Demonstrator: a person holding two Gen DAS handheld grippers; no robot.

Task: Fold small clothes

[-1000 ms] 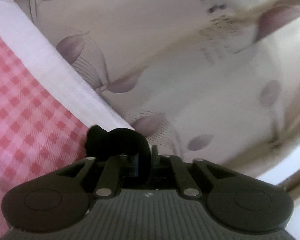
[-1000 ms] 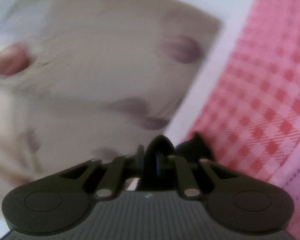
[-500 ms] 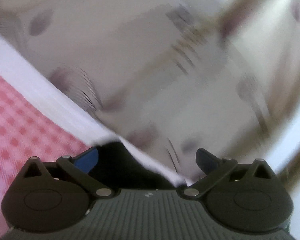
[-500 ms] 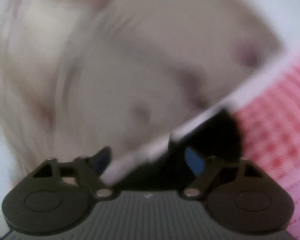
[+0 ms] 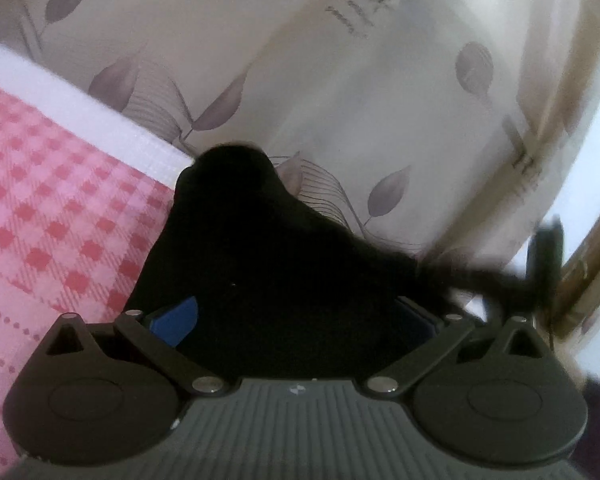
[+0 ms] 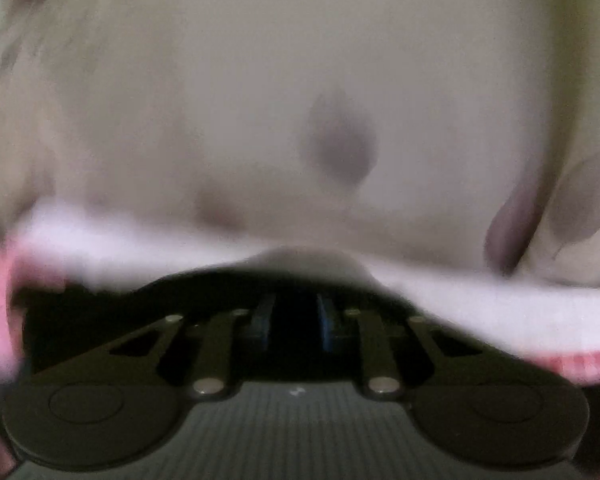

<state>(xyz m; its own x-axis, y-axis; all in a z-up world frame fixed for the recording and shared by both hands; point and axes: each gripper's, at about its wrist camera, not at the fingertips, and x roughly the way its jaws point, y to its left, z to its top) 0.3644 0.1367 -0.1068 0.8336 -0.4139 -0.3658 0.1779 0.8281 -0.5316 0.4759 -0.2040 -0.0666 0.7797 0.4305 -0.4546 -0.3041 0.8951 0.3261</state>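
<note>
A small black garment [image 5: 268, 264] lies bunched between the fingers of my left gripper [image 5: 296, 316], which is open; its blue pads stand wide apart on either side of the cloth. The garment rests at the edge of a pink checked cloth [image 5: 48, 216] with a white border [image 5: 80, 112]. A thin black strip of it trails to the right [image 5: 480, 276]. In the blurred right wrist view my right gripper [image 6: 294, 320] has its blue pads close together with dark cloth [image 6: 294, 292] between them, under a white border [image 6: 140, 240].
A cream sheet with grey-purple leaves [image 5: 340, 120] covers the surface beyond the garment and fills the right wrist view [image 6: 300, 100]. A wooden edge [image 5: 588, 264] shows at the far right.
My left gripper opened from shut and the black garment now lies spread between its fingers. My right gripper opened half a second ago and has closed again on dark cloth.
</note>
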